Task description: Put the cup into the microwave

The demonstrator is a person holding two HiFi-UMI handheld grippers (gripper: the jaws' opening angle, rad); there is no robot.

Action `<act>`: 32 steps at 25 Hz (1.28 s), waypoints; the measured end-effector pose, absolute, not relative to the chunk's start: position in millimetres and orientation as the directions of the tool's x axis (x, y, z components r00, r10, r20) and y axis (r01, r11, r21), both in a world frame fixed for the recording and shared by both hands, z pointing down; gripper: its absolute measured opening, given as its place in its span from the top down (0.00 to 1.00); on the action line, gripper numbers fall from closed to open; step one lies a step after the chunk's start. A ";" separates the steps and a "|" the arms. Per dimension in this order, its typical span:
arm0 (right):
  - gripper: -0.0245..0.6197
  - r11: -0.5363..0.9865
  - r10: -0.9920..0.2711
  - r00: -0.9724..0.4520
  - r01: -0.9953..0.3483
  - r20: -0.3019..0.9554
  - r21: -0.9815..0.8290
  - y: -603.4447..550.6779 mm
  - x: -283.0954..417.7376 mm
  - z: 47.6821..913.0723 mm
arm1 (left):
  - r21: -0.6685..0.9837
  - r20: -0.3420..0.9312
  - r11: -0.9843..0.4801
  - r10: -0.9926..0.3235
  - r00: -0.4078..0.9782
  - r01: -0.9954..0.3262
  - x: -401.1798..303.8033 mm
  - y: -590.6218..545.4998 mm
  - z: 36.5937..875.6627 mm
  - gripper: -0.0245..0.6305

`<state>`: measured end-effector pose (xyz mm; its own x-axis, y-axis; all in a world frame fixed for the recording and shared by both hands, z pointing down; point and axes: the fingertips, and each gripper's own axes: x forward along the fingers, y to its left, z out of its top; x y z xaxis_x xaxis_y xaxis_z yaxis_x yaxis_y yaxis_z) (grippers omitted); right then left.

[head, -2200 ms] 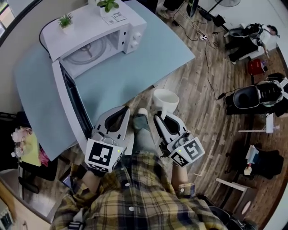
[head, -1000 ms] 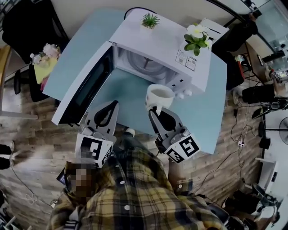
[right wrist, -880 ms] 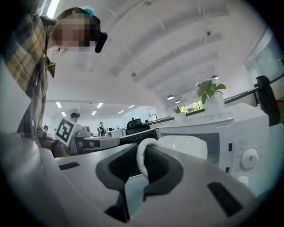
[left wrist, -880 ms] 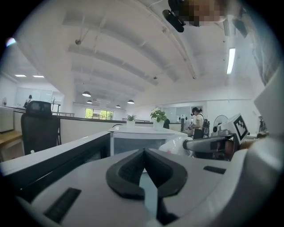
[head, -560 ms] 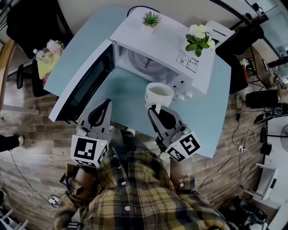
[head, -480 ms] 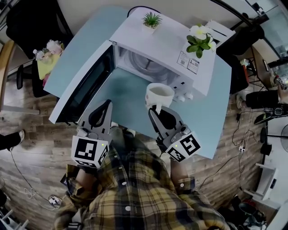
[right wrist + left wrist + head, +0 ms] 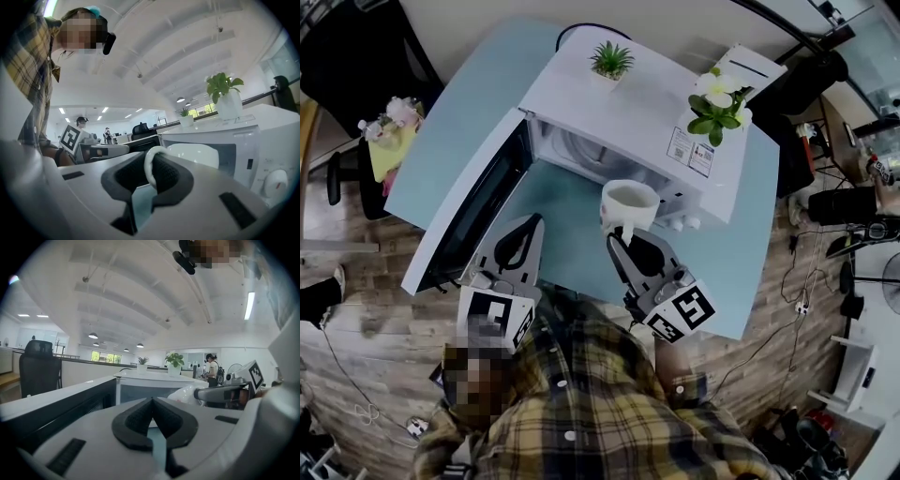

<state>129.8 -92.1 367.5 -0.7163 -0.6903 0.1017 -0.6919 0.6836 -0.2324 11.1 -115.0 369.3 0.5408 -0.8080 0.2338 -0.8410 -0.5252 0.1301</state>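
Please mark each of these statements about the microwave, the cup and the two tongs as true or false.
1. The microwave has its door open. True.
2. The right tongs grip the cup by its handle. True.
3. The cup stands inside the microwave. False: it is held outside, in front of the opening.
4. The left tongs hold a plant. False: they are shut on nothing; both plants stand on top of the microwave.

A pale blue desk [image 7: 455, 127] is seen on a wood-plank floor [image 7: 356, 309]. A small spiky plant [image 7: 610, 59] and a leafy plant [image 7: 715, 103] are set well apart, each in a white pot. Pink flowers [image 7: 389, 117] are seen beside the desk's left edge.
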 end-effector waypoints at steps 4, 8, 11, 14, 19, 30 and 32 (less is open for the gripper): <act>0.88 0.685 -0.686 -0.719 -0.690 0.110 -0.234 -100.2 129.1 372.4 | 0.134 0.237 -0.527 -0.805 0.544 -0.839 13.3 -123.0 371.5 0.98; 0.88 0.688 -0.680 -0.723 -0.685 0.116 -0.238 -104.4 126.9 376.2 | 0.139 0.243 -0.536 -0.797 0.553 -0.833 16.9 -126.9 373.8 0.98; 0.88 0.692 -0.676 -0.727 -0.683 0.122 -0.233 -108.3 125.5 379.9 | 0.151 0.251 -0.541 -0.789 0.561 -0.827 19.4 -127.1 377.8 0.98; 0.88 0.692 -0.676 -0.726 -0.685 0.126 -0.228 -116.5 124.2 384.9 | 0.163 0.264 -0.543 -0.781 0.566 -0.824 20.8 -126.2 385.0 0.98; 0.88 0.700 -0.676 -0.726 -0.687 0.130 -0.198 -129.5 119.0 393.3 | 0.180 0.286 -0.541 -0.770 0.570 -0.822 21.7 -122.1 398.7 0.98; 0.88 0.716 -0.676 -0.724 -0.690 0.141 -0.106 -152.9 103.0 416.3 | 0.201 0.289 -0.562 -0.749 0.596 -0.803 28.3 -124.0 416.1 0.98; 0.88 0.710 -0.684 -0.718 -0.696 0.132 -0.105 -158.8 100.3 418.6 | 0.202 0.288 -0.572 -0.741 0.606 -0.795 31.2 -124.9 416.5 0.98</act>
<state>100.3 -158.8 418.6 -0.7176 -0.6838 0.1322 -0.6961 0.7102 -0.1051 31.2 -124.9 416.5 0.6064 -0.7411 0.2882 -0.7950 -0.5721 0.2017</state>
